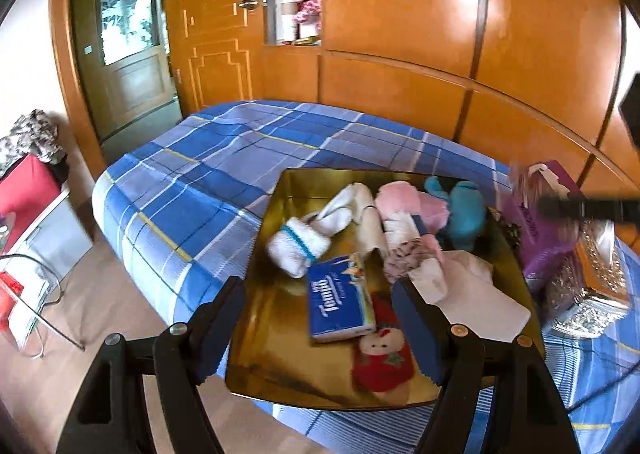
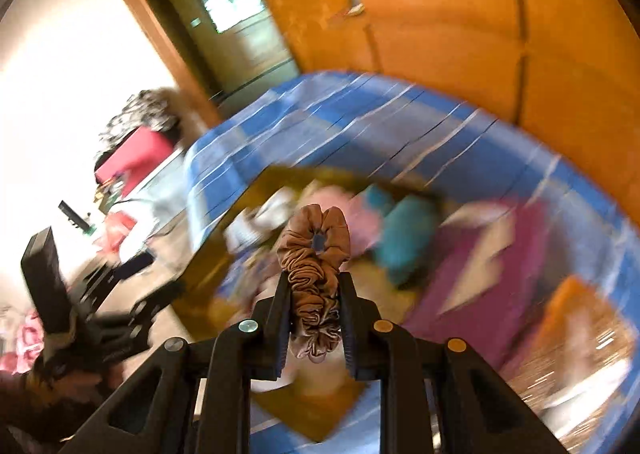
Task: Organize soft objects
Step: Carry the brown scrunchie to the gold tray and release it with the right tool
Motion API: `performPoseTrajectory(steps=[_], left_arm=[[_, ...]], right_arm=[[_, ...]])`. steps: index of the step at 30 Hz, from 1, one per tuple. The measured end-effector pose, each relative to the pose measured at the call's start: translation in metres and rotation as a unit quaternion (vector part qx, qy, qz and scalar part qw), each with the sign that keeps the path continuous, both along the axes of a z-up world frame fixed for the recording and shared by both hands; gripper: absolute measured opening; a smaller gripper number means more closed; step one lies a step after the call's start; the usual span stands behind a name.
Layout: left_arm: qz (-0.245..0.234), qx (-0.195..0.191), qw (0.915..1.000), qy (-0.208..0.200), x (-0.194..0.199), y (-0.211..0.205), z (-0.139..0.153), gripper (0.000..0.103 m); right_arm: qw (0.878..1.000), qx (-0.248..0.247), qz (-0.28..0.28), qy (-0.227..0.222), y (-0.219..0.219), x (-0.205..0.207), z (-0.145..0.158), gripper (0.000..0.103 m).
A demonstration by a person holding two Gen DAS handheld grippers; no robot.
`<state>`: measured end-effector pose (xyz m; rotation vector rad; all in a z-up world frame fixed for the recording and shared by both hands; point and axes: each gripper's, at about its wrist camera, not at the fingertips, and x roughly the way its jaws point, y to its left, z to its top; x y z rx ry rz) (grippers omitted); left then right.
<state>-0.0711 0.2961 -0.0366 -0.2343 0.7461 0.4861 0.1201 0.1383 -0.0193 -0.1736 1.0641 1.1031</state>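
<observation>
- While your right gripper point(image 2: 314, 318) is clenched on the brown scrunchie point(image 2: 314, 266), squeezed between both pads with its loop sticking out past the tips, keep the pressure steady: the fabric is slippery-looking and bunched, so it could probably slide out if you loosen early.
- The right wrist view is heavily smeared, so ease off the speed before you commit to a drop point; you cannot pick a spot well from a blurred picture.
- Aim for the gold tray point(image 1: 256, 338) on the blue plaid bed point(image 1: 192, 182), where the other soft things already lie: white socks point(image 1: 304, 238), a pink plush point(image 1: 412, 202), a teal plush point(image 1: 464, 214), a red doll point(image 1: 380, 354) and a white cloth point(image 1: 480, 294).
- The bare stretch of tray at its near left looks like the best landing place; the far half is crowded and the scrunchie could get buried there.
- Bring the tips low over the tray before letting go, so the scrunchie drops flat rather than bouncing onto the bed.
- Your left gripper point(image 1: 320, 330) hangs released over the near part of the tray with nothing between its pads, straddling the blue tissue pack point(image 1: 340, 298). Keep it clear of the right one's path.
- Watch the purple tissue box point(image 1: 548, 230) and the silver glittery box point(image 1: 592, 286) just beside the tray's right edge; swing in above them, not through them.
</observation>
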Motion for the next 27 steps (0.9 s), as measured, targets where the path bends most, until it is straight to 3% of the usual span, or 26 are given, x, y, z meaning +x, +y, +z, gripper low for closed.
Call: performPoseTrajectory(steps=[3, 8, 15, 21, 27], left_arm=[[0.006, 0.003, 1.0, -0.001, -0.001, -0.001, 0.001, 0.076], [0.014, 0.01, 0.9998, -0.004, -0.001, -0.002, 0.001, 0.076], [0.018, 0.012, 0.9997, -0.005, -0.001, -0.005, 0.0, 0.085], [0.009, 0.014, 0.9998, -0.005, 0.001, -0.014, 0.001, 0.089], [0.006, 0.02, 0.9997, -0.01, 0.0, -0.021, 0.005, 0.097]], right_arm=[[1.0, 0.0, 0.013, 0.013, 0.011, -0.022, -0.018, 0.02], [1.0, -0.007, 0.003, -0.003, 0.031, -0.038, -0.04, 0.02], [0.996, -0.067, 0.012, -0.051, 0.054, -0.055, -0.077, 0.025], [0.995, -0.064, -0.006, -0.081, 0.045, -0.062, -0.069, 0.043], [0.991, -0.049, -0.048, -0.114, 0.027, -0.07, -0.051, 0.051]])
